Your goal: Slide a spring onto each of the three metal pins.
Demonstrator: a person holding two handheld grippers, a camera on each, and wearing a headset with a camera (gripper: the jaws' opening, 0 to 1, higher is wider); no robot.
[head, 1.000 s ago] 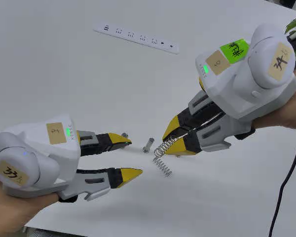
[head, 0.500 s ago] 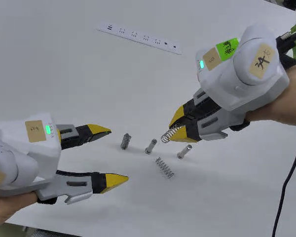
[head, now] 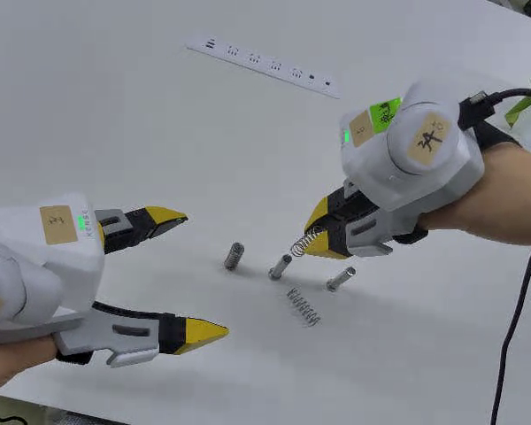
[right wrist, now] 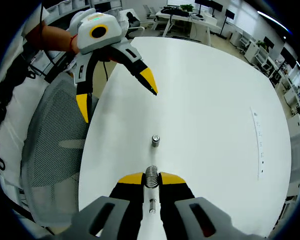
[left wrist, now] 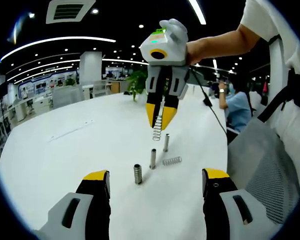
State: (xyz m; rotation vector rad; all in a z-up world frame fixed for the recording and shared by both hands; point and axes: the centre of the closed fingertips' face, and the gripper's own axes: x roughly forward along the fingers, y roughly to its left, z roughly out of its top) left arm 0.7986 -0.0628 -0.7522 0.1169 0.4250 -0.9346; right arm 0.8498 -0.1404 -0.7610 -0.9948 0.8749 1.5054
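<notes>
Nearest, at eight o'clock in the head view: left gripper (head: 203, 273), jaws spread wide, clasping nothing. Farther in, at five o'clock from centre: loose spring (head: 303, 306) flat on the white table (head: 115, 115). Just beyond, a row of three upright metal pins: sleeved pin (head: 234, 256) at the nine-o'clock end, already wearing a spring; middle pin (head: 280, 266) and end pin (head: 341, 279) at the three-o'clock end, both bare. At two o'clock of the middle pin: right gripper (head: 311, 239), jaws narrow, pinching the held spring (head: 299, 245), free end just above that pin's top. Farthest, at twelve o'clock: power strip (head: 264, 65).
</notes>
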